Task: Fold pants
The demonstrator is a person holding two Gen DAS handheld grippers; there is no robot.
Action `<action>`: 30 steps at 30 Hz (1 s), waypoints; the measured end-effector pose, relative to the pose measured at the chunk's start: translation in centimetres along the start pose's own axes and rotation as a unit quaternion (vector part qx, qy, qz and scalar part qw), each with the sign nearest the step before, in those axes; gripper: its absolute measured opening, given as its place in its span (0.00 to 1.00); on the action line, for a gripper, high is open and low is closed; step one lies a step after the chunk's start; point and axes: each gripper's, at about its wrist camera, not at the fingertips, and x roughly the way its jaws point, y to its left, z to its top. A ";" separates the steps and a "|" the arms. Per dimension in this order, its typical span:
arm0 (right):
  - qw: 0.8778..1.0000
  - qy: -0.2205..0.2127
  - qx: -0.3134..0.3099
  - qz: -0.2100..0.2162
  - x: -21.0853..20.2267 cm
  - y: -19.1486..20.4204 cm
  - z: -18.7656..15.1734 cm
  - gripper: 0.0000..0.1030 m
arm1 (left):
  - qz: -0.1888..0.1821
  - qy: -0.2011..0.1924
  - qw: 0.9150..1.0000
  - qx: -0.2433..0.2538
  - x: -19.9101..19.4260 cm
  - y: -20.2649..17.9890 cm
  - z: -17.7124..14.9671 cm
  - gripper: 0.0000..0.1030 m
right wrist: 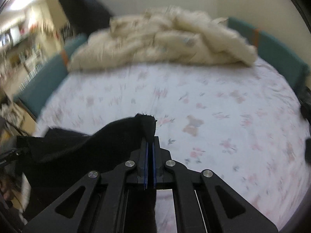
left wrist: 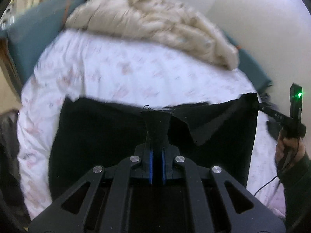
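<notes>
Two views. Left wrist: left gripper [left wrist: 157, 134] clamped tight on black pants [left wrist: 108, 128] edge, cloth draped over the floral sheet [left wrist: 136, 71]; right gripper [left wrist: 258, 106] at 3 o'clock, pinching the far corner. Right wrist: its jaws closed on a corner; pants hang toward 8 o'clock; blanket [right wrist: 163, 40] at 12.
</notes>
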 end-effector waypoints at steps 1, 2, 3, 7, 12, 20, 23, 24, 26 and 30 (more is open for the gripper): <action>1.000 0.019 -0.012 -0.012 3.0 0.4 0.2 0.02 | 0.011 0.011 1.000 -0.006 1.5 1.1 -0.2 0.04; 0.999 0.034 -0.018 -0.021 4.8 0.5 0.1 0.02 | 0.020 0.021 0.999 -0.019 2.8 2.0 -0.4 0.04; 0.997 0.055 -0.026 -0.036 7.2 0.6 -0.1 0.02 | 0.018 0.027 0.999 -0.035 3.8 3.0 -0.5 0.04; 0.994 0.084 -0.024 -0.059 11.2 -0.5 -1.4 0.02 | -0.017 0.017 0.997 -0.074 4.7 5.0 -0.7 0.04; 1.000 0.025 -0.001 -0.016 9.8 -2.0 -1.4 0.02 | -0.054 -0.039 0.997 -0.043 2.8 5.2 -0.4 0.04; 0.995 0.095 -0.008 -0.035 15.1 0.5 -0.2 0.12 | 0.058 0.046 0.995 -0.066 8.6 6.7 -0.2 0.18; 0.992 0.107 -0.009 -0.059 14.3 0.4 -0.3 0.36 | 0.077 0.064 0.994 -0.054 8.2 5.4 -0.3 0.54; 0.993 0.104 -0.003 -0.053 13.5 0.1 -0.3 0.55 | 0.067 0.053 0.995 -0.050 6.9 4.7 -0.4 0.64; 0.996 0.086 0.011 -0.038 10.8 -0.3 -0.4 0.66 | 0.068 0.036 0.996 -0.040 4.5 3.8 -0.7 0.81; 0.997 0.061 0.051 -0.006 3.6 -0.5 -2.7 0.66 | 0.056 0.032 0.997 -0.038 0.0 2.6 -2.7 0.81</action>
